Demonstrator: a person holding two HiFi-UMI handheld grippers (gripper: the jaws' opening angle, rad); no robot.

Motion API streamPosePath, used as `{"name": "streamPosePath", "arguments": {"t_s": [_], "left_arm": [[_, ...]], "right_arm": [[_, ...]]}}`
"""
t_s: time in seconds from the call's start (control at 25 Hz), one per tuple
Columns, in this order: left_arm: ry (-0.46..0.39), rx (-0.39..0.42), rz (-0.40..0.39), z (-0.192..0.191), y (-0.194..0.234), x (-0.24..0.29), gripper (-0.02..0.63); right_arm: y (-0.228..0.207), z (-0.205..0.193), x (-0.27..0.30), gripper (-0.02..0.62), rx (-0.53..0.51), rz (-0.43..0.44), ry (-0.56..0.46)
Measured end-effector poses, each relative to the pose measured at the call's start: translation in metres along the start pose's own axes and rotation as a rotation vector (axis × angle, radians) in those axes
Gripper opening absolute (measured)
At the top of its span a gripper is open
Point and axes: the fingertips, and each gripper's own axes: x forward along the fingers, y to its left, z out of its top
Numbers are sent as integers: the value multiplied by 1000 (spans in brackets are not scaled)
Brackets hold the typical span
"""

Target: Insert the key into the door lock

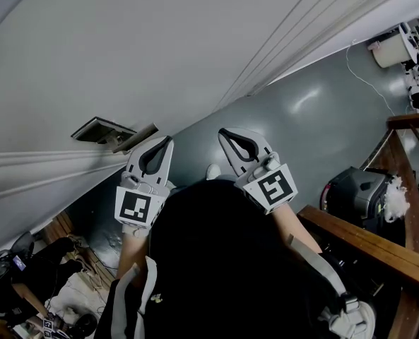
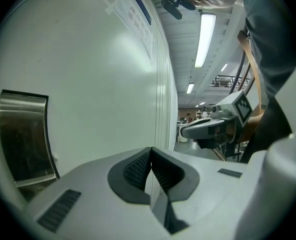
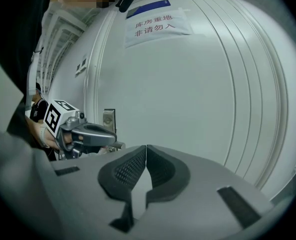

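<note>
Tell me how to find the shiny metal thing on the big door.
Start with the big white door. Go to its edge, well below the paper sign, and you will see an upright metal lock plate. It is the only shiny grey thing on the plain white door, and a handle sticks out of it.

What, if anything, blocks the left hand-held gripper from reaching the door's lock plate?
Nothing visible, so probably yes, it can reach. The left hand-held gripper sits just beside the metal lock plate on the white door, with open space between. Its jaws are together, holding nothing.
</note>
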Motion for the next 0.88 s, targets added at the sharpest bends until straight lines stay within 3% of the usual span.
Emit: {"name": "streamPosePath", "arguments": {"t_s": [0.88], "left_arm": [[18,-14,42,-9,2,-16,8]], "right_arm": [[17,-9,2,17,17,34,24]]}}
